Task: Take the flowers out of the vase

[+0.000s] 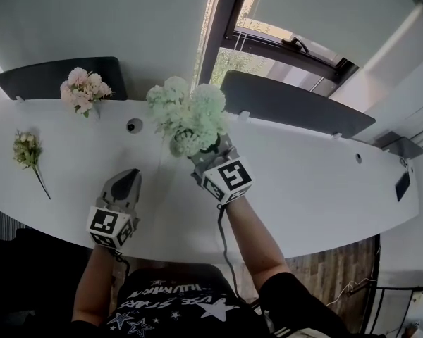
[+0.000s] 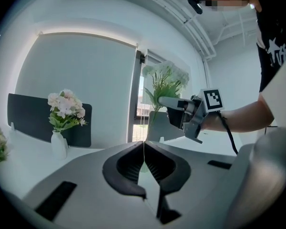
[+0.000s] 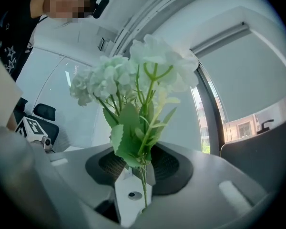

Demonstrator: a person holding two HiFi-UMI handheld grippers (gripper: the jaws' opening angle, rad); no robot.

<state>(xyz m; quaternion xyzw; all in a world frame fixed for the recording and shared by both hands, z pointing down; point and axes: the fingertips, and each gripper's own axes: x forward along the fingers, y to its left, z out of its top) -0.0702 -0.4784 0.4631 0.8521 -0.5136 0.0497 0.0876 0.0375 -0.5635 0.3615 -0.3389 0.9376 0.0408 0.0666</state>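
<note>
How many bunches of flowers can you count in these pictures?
3: a pink bunch in a vase far left on the table, a small bunch lying near the left edge, and a pale green bunch held in the right gripper.

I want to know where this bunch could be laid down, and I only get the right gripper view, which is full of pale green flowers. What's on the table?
Observer: A small loose bunch lies flat on the white table, far left in the head view.
Operator: Anything standing up?
Observer: A pink bouquet stands in a white vase by the back edge, left of your green flowers.
Operator: And my other hand?
Observer: The left claw is shut with nothing in it, near the table's front edge in the head view.
</note>
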